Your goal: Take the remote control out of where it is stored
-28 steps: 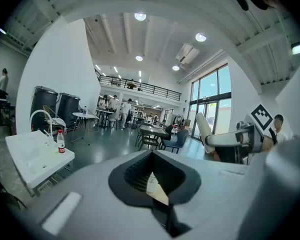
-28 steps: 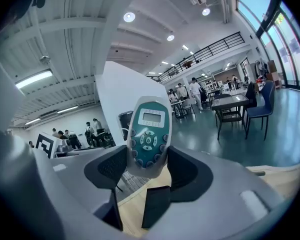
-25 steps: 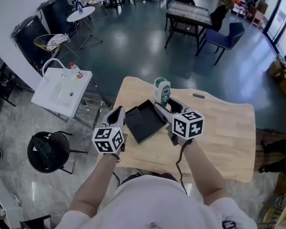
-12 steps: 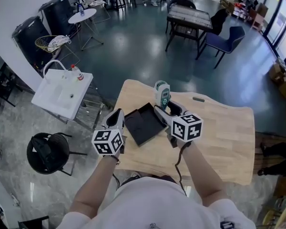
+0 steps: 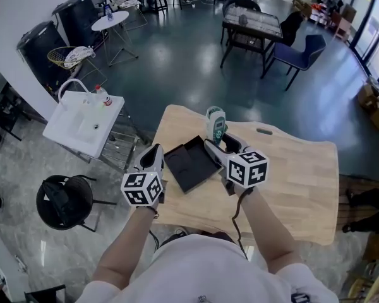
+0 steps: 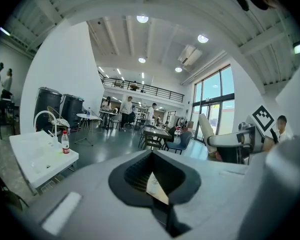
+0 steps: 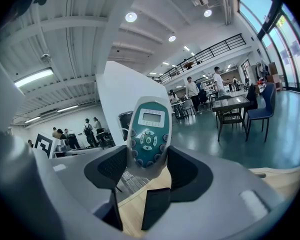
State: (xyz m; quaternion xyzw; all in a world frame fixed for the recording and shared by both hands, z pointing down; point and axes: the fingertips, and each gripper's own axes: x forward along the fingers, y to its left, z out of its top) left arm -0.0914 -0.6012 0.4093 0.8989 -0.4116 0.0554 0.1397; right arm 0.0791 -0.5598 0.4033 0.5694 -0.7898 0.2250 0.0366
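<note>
The remote control (image 5: pixel 215 123), white with a teal keypad and a small screen, stands upright above the wooden table (image 5: pixel 290 182). My right gripper (image 5: pixel 217 140) is shut on its lower end. In the right gripper view the remote control (image 7: pixel 148 131) rises between the two black pads (image 7: pixel 112 166), screen on top. An open black tray (image 5: pixel 189 163) lies on the table just left of it, and looks empty. My left gripper (image 5: pixel 153 156) hovers at the table's left edge beside the tray. Its jaws are together (image 6: pixel 154 186), with a small pale scrap showing between the pads.
A white sink unit (image 5: pixel 82 122) with a bottle stands left of the table, and a black stool (image 5: pixel 64 199) is below it. Dark tables and chairs (image 5: pixel 252 24) stand farther off on the glossy floor. A small flat object (image 5: pixel 263 131) lies near the table's far edge.
</note>
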